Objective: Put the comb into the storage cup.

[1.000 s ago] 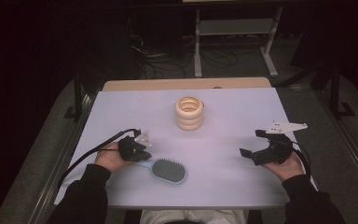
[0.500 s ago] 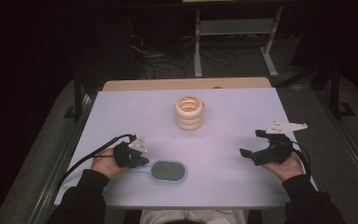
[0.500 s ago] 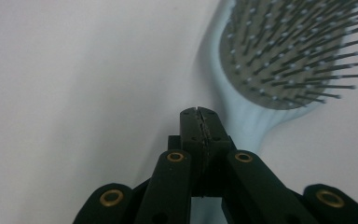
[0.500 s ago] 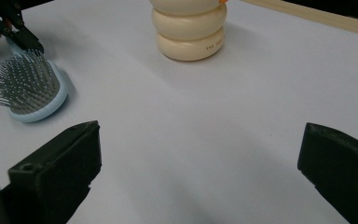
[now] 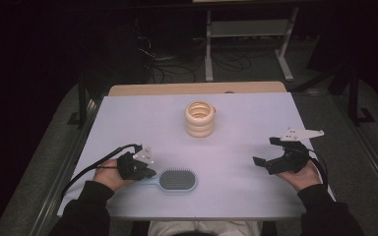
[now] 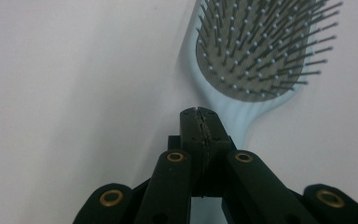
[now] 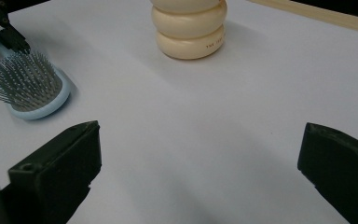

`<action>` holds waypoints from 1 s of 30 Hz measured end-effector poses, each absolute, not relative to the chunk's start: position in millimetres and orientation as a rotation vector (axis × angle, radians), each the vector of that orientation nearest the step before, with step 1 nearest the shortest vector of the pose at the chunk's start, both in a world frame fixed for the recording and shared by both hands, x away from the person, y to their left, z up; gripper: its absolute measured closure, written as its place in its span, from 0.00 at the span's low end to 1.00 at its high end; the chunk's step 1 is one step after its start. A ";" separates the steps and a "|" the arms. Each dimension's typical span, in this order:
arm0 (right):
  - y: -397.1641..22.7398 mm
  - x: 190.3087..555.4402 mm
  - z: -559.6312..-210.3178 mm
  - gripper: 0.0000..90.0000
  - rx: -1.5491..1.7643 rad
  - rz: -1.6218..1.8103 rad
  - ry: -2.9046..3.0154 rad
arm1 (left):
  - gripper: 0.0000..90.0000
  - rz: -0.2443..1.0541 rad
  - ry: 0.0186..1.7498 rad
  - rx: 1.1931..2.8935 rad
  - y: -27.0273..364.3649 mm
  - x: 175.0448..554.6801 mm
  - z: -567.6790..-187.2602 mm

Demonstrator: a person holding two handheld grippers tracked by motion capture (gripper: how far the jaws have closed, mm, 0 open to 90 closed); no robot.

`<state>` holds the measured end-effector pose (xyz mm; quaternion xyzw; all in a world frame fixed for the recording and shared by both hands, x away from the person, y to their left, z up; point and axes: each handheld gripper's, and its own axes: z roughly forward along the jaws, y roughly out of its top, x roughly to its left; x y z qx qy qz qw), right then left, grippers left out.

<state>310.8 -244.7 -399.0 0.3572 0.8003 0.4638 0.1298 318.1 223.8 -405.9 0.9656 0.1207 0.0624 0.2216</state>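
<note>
A light-blue hairbrush (image 5: 177, 179) lies bristles up near the table's front edge, its handle pointing left. It also shows in the left gripper view (image 6: 256, 51) and the right gripper view (image 7: 28, 88). My left gripper (image 5: 150, 173) is shut, its closed tips (image 6: 199, 114) lying over the brush handle with nothing between the jaws. I cannot tell whether they touch it. My right gripper (image 5: 265, 151) is held at the right side, open wide with bare table between its jaws (image 7: 200, 172). A stack of cream rings (image 5: 200, 119) stands at the middle back.
The white tabletop (image 5: 142, 123) ends in a wooden strip (image 5: 197, 88) at the far side. The ring stack (image 7: 189, 28) stands ahead of the right gripper. The left gripper (image 7: 7, 32) shows far off in the right gripper view. A black cable (image 5: 93, 164) trails left.
The left hand has drifted toward the front edge, and the brush has turned from slanted to nearly level with that edge. The right hand has kept still.
</note>
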 end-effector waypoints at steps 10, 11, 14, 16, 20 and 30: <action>-244.3 311.9 -400.1 0.00 1.038 1.344 2.334 | 0.97 0.186 0.341 2.578 235.8 318.7 -386.5; -244.3 312.0 -400.3 0.00 1.037 1.344 2.334 | 0.96 0.184 0.345 2.568 236.7 318.8 -384.9; -243.8 312.0 -400.4 0.00 1.037 1.341 2.338 | 0.92 0.173 0.332 2.554 239.1 319.7 -381.3; -243.6 312.1 -400.4 0.00 1.035 1.342 2.339 | 0.86 0.150 0.319 2.537 239.8 320.3 -379.9; -243.3 312.3 -400.7 0.00 1.037 1.342 2.344 | 0.79 0.079 0.279 2.487 240.4 320.7 -377.8; -241.9 312.7 -401.4 0.00 1.029 1.342 2.357 | 0.46 0.109 0.244 2.473 236.4 317.8 -381.2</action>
